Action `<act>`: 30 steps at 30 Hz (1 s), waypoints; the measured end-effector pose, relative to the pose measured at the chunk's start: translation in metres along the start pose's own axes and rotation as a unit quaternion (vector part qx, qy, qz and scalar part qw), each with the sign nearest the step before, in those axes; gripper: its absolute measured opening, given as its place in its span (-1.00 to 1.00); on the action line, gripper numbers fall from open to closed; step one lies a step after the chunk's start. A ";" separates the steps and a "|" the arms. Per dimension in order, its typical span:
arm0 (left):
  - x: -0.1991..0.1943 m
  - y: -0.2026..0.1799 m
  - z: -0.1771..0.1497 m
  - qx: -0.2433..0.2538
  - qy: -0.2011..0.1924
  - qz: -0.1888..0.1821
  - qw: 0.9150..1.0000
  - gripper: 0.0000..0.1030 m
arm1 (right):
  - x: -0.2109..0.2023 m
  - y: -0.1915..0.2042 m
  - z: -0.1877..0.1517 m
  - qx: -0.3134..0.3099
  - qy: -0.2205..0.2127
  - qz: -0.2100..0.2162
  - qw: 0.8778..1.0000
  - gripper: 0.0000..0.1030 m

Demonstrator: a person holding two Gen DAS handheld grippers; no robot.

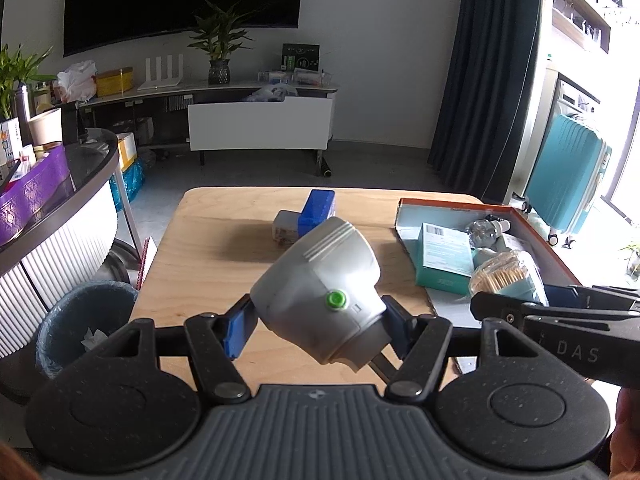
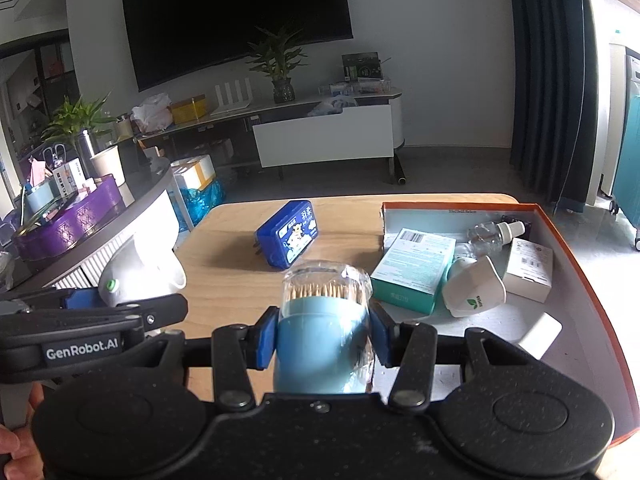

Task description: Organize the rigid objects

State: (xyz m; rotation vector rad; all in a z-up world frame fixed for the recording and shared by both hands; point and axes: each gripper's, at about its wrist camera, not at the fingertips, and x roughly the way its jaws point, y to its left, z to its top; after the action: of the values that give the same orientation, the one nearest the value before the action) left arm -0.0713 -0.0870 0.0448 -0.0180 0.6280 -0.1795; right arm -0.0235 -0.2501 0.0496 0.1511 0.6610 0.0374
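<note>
A light wooden table (image 2: pixel 224 280) is shown before a wall-mounted television (image 2: pixel 236 16), a low media console (image 2: pixel 324 136) with a potted plant (image 2: pixel 280 64), and dark curtains (image 2: pixel 540 80). The left gripper (image 1: pixel 316 320) is clamped on a white plug-in device (image 1: pixel 320 292) held above the table. The right gripper (image 2: pixel 324 336) is pinched on a toothpick jar (image 2: pixel 324 320) beside the orange-rimmed tray (image 2: pixel 592 280). A blue box (image 2: pixel 288 234) lies on the table.

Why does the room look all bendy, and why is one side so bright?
Left wrist view: the fisheye lens curves the wooden table; window glare whitens the right edge by the teal suitcase. Right wrist view: the toothpick jar sits close, its clear lid shiny.
</note>
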 end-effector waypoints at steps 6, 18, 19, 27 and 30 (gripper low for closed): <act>-0.003 -0.010 0.000 0.010 -0.004 -0.008 1.000 0.30 | -0.012 -0.011 -0.003 0.009 -0.007 -0.008 1.000 0.12; -0.005 -0.025 -0.003 0.026 -0.006 -0.029 0.999 0.30 | -0.026 -0.031 -0.011 0.022 -0.010 -0.025 0.999 0.12; -0.005 -0.026 -0.003 0.026 -0.006 -0.030 0.999 0.30 | -0.027 -0.032 -0.011 0.023 -0.011 -0.026 0.999 0.12; -0.003 -0.034 -0.005 0.036 -0.003 -0.039 0.999 0.30 | -0.031 -0.043 -0.012 0.032 -0.013 -0.035 0.999 0.12; -0.002 -0.038 -0.005 0.041 -0.003 -0.044 0.998 0.30 | -0.033 -0.047 -0.012 0.034 -0.013 -0.039 0.999 0.12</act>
State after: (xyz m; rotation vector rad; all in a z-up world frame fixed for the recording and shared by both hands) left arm -0.0821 -0.1238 0.0451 0.0319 0.6138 -0.2900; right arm -0.0573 -0.2975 0.0530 0.1902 0.6417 -0.0627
